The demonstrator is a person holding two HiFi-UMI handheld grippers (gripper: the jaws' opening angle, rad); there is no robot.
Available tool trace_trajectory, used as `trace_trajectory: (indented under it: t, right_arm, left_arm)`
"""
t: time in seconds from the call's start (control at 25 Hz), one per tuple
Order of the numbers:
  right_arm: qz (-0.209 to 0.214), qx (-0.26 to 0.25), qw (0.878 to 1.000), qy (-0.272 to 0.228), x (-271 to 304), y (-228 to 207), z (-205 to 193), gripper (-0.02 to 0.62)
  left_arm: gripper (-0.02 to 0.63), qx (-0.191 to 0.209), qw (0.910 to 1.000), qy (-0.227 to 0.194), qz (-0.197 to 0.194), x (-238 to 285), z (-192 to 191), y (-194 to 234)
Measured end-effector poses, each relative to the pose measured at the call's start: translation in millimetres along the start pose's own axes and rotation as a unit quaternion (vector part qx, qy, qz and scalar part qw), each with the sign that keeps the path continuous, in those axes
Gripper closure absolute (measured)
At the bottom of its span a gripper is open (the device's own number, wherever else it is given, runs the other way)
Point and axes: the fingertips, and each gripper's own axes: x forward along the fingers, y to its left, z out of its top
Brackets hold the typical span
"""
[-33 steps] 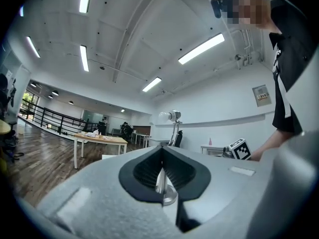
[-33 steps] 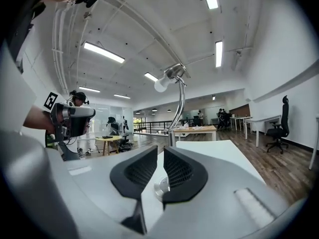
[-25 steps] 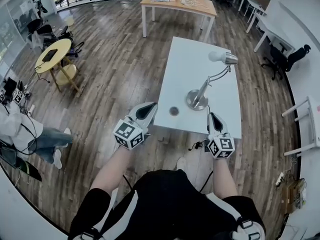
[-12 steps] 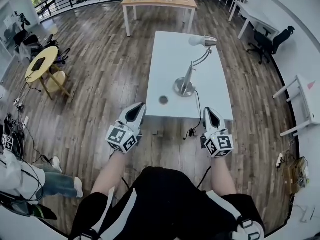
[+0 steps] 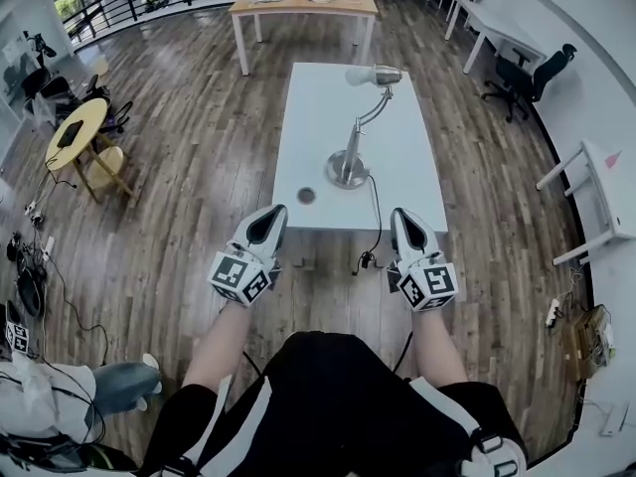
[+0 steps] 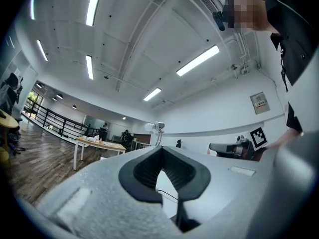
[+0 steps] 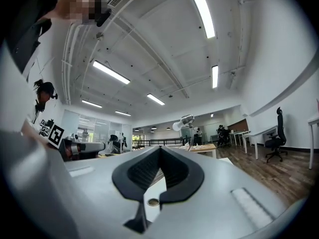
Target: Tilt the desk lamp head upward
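Silver metal desk lamp (image 5: 355, 142) stands mid-way along the white rectangular table (image 5: 407, 157), its head lying about level and pointing to the picture's left.
Since a second ago the table and lamp have slid left and farther up the head view, and the lamp base no longer sits just above the right gripper (image 5: 399, 213). The left gripper (image 5: 275, 211) and the right one are both clenched on nothing, tips at the table's near edge, well apart from the lamp.
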Motion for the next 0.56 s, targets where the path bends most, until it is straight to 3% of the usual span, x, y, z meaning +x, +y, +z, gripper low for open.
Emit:
trace_trajectory:
  t: [0.56]
  right_arm:
    - [0.011,0.003,1.000,-0.001,-4.0,-2.1,-0.9,0.592]
  left_arm:
    - [0.606,0.003,0.9999,-0.001,0.011,0.5,2.3,-2.0]
